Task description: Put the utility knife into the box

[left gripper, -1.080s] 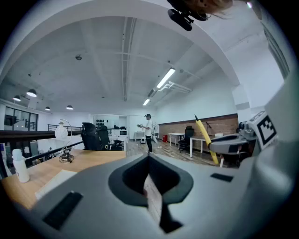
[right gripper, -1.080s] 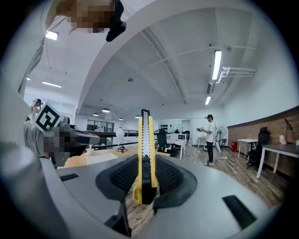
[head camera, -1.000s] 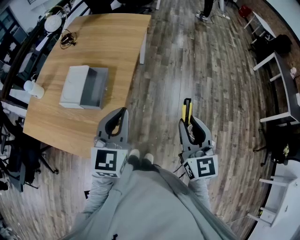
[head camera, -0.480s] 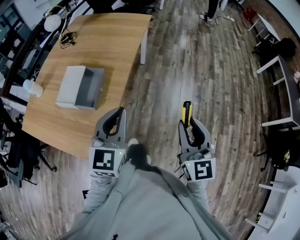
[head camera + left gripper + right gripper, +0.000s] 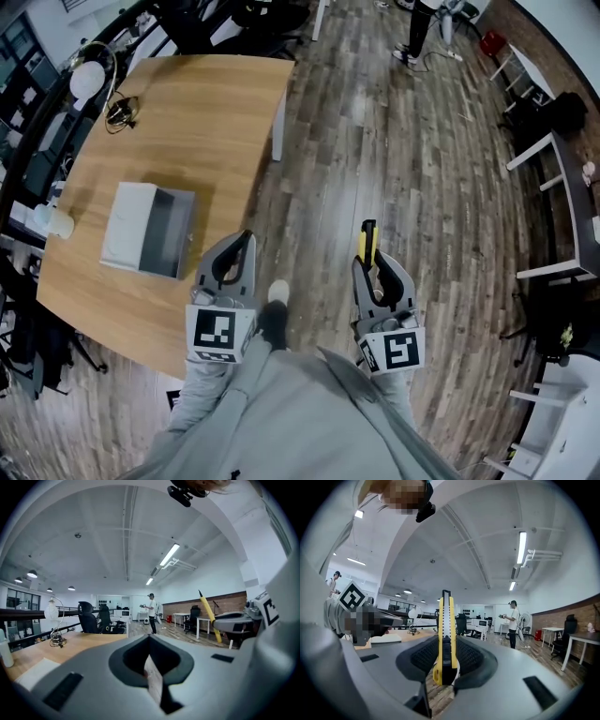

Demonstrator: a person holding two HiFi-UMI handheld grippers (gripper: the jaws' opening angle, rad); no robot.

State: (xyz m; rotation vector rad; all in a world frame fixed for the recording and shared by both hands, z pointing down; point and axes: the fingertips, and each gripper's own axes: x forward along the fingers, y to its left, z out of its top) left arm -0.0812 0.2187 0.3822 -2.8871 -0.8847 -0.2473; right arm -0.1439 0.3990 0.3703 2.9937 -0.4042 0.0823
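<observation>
On the tabletop (image 5: 206, 122), an open grey box (image 5: 150, 232) sits near the left edge, with a white cup (image 5: 56, 222) just beside it at that edge. The left gripper (image 5: 238, 247) hangs over the tabletop's near edge, its jaws together with nothing between them. The right gripper (image 5: 368, 262) is over the wooden floor (image 5: 422, 169), well apart from the tabletop, clamped on the yellow utility knife (image 5: 445, 634), which points forward out of its jaws.
</observation>
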